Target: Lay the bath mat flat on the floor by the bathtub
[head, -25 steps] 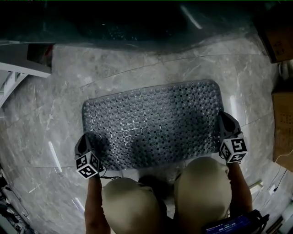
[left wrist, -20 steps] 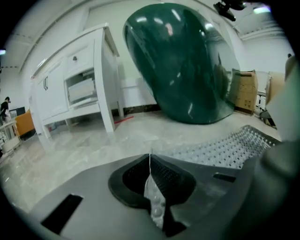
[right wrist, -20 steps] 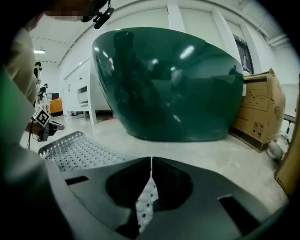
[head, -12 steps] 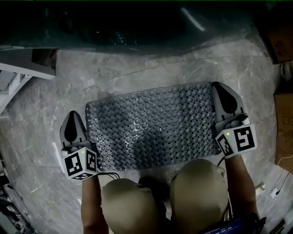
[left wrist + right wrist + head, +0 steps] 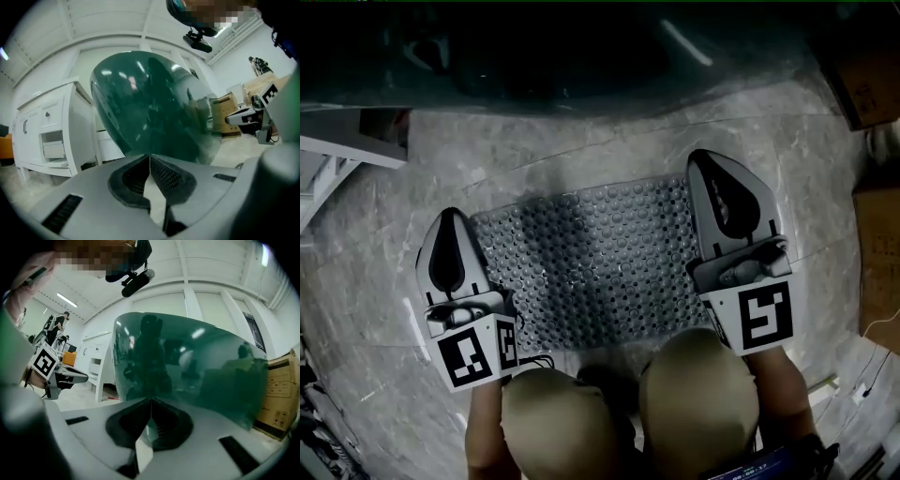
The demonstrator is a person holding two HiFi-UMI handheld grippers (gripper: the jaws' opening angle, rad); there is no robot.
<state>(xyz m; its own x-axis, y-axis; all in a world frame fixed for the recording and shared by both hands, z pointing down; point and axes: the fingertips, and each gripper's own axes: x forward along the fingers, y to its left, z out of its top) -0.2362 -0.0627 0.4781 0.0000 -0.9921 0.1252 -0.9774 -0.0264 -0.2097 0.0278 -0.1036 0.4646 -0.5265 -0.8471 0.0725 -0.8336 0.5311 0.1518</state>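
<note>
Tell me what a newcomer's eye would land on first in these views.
The studded grey bath mat stands out, lying flat on the marbled floor in front of the dark green bathtub, which runs along the top of the head view. The left gripper and right gripper flank its short ends, fingers closed on nothing. The bathtub also fills both gripper views.

The mat [image 5: 591, 272] lies mid-frame on the floor [image 5: 581, 141], below the tub [image 5: 562, 56], between left gripper [image 5: 450, 225] and right gripper [image 5: 705, 164].
</note>
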